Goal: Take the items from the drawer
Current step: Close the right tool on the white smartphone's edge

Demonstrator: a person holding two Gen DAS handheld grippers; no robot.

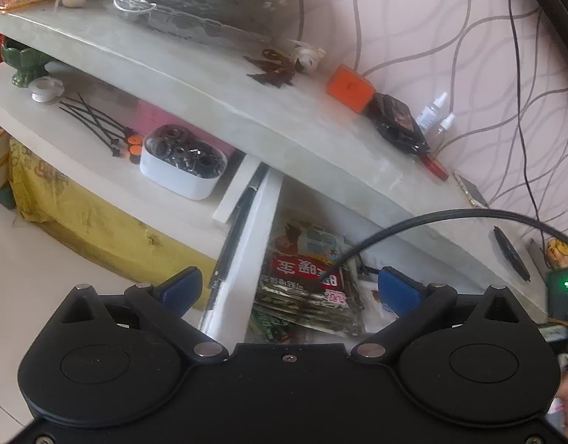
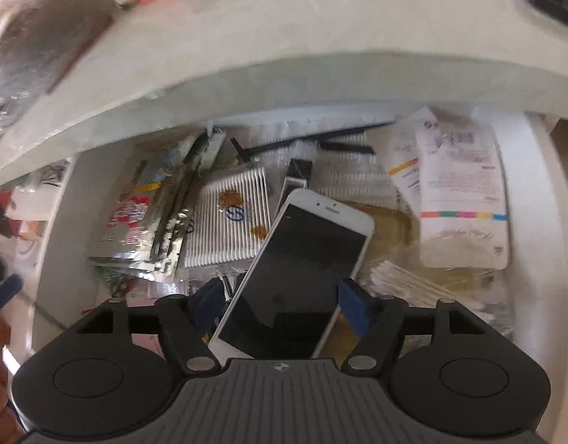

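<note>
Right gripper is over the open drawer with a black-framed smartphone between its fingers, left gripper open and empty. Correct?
One thing is off: the smartphone has a white frame, not black; only its screen is dark. The right wrist view shows it. The rest stands: it lies between the fingers of the right gripper over the open drawer, and the left gripper is open and empty.

In the open drawer (image 2: 535,170) below your right gripper (image 2: 280,305), a smartphone (image 2: 302,266) lies tilted on a cotton-swab pack (image 2: 228,218), foil packets (image 2: 143,222) left, paper packets (image 2: 461,192) right.
</note>
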